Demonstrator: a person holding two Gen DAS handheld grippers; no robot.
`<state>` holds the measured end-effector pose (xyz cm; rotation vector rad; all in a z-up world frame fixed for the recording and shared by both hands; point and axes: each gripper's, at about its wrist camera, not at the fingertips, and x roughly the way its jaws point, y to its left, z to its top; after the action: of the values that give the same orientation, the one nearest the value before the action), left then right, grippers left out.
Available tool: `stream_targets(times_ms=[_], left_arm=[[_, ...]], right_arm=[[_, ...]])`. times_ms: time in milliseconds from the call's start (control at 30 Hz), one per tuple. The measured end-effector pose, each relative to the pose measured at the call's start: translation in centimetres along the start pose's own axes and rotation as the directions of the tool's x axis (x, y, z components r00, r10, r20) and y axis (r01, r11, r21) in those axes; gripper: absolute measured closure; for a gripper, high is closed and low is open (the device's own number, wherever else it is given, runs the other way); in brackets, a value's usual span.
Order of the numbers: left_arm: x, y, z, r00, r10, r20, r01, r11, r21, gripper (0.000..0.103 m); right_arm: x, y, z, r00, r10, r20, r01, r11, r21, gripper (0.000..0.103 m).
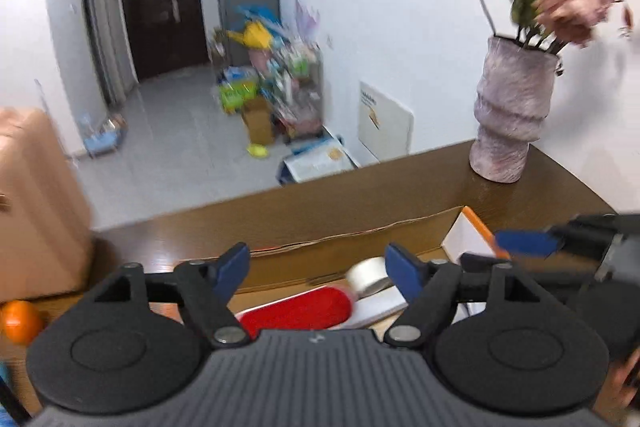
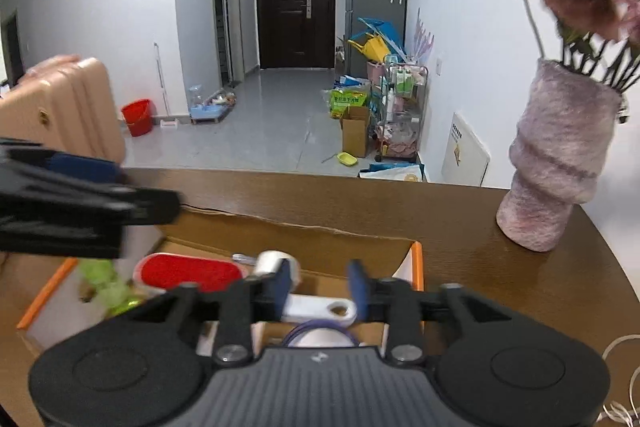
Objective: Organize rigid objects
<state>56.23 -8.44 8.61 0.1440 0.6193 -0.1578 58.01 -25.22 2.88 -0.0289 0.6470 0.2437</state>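
Both grippers hover over the cardboard box [image 2: 304, 227] on the surface — left gripper [image 1: 318, 267] and right gripper [image 2: 320, 285] with fingers released, empty. The red lint brush [image 2: 192, 273] and tape roll [image 1: 368, 277] lie inside. Crowded together, the grippers could collide — or knock the vase [image 2: 556, 163].

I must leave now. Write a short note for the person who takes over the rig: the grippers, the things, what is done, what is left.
Left gripper: open, nothing between its fingers.
Right gripper: partly open over the white handled piece; its fingers do not press on it.
In the cardboard box: red oval item, tape roll, green thing, white handled piece.
Vase stands on the table beside the box.
Done: these items are in the box.
Left: an orange ball is outside it; check for more.
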Motion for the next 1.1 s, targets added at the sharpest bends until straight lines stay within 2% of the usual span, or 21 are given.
stream_targets(times_ms=[33,67,100,133,167,200,267,433,500,567,633,733,833,867,933,1033,1100], left_arm=[[-2.0,0.4,-0.7,0.999,0.027,0.03,-0.027,1.0,0.009,0.02],[-4.3,0.7,-1.5,0.996,0.064,0.064,-0.065,0.998,0.018,0.017],[-6.5,1.1,-2.5,0.99,0.102,0.1,-0.105,0.994,0.02,0.013],[-8.8,1.6,-3.6,0.982,0.131,0.139,-0.135,0.991,0.015,0.009],[-10.9,1.8,-4.7,0.974,0.145,0.173,-0.149,0.989,0.011,0.002],[-12.9,2.1,-6.0,0.967,0.155,0.203,-0.158,0.987,-0.001,0.0],[-16.7,2.6,-8.8,0.954,0.184,0.237,-0.187,0.982,-0.011,0.0],[-25.1,2.4,-16.7,0.9,0.255,0.353,-0.256,0.966,-0.044,0.0],[-27.9,2.2,-19.5,0.89,0.248,0.382,-0.239,0.968,-0.071,0.0],[-30.3,1.9,-22.3,0.891,0.231,0.39,-0.209,0.973,-0.099,0.0],[-32.1,1.3,-24.9,0.881,0.252,0.4,-0.224,0.968,-0.116,0.0],[-34.7,0.3,-28.5,0.858,0.275,0.433,-0.244,0.961,-0.127,0.0],[-36.8,0.3,-31.5,0.864,0.271,0.425,-0.224,0.962,-0.159,0.0],[-37.4,0.2,-32.7,0.868,0.278,0.412,-0.227,0.959,-0.167,0.0],[-38.5,-0.3,-34.5,0.872,0.286,0.397,-0.236,0.957,-0.17,0.0],[-39.5,-1.9,-37.0,0.866,0.31,0.392,-0.263,0.95,-0.171,0.0],[-40.0,-2.9,-38.2,0.873,0.307,0.379,-0.263,0.951,-0.163,0.0]], right_arm=[[-1.2,0.0,-0.1,1.0,0.008,0.014,-0.008,1.0,0.005,0.062],[-2.8,0.3,-0.3,1.0,0.011,0.029,-0.011,1.0,0.01,0.055],[-4.3,0.6,-0.5,0.999,0.012,0.045,-0.012,1.0,0.014,0.043],[-6.0,0.9,-0.9,0.998,0.017,0.061,-0.018,1.0,0.011,0.037],[-8.0,1.4,-1.4,0.996,0.023,0.084,-0.023,1.0,0.002,0.028],[-9.7,1.9,-1.9,0.994,0.021,0.111,-0.021,1.0,0.0,0.02],[-13.2,2.9,-3.4,0.985,0.013,0.172,-0.011,1.0,-0.014,0.015],[-20.4,6.3,-8.8,0.964,0.015,0.265,-0.003,0.999,-0.044,0.011],[-23.4,8.0,-11.6,0.943,-0.001,0.333,0.018,0.999,-0.049,0.007],[-25.8,9.5,-14.3,0.921,0.001,0.388,0.019,0.999,-0.048,0.006],[-28.0,10.7,-17.3,0.904,0.018,0.426,-0.001,0.999,-0.042,0.004],[-30.4,12.6,-21.0,0.904,0.042,0.425,-0.018,0.998,-0.062,0.0],[-31.8,14.0,-24.1,0.938,0.053,0.344,-0.015,0.993,-0.114,0.0],[-32.3,14.3,-25.1,0.942,0.057,0.33,-0.019,0.993,-0.117,0.0],[-33.7,14.8,-27.1,0.94,0.076,0.332,-0.031,0.99,-0.139,0.0],[-35.8,14.6,-31.1,0.928,0.092,0.362,-0.054,0.992,-0.115,0.0],[-36.6,14.9,-33.0,0.939,0.062,0.339,-0.03,0.995,-0.099,0.0]])
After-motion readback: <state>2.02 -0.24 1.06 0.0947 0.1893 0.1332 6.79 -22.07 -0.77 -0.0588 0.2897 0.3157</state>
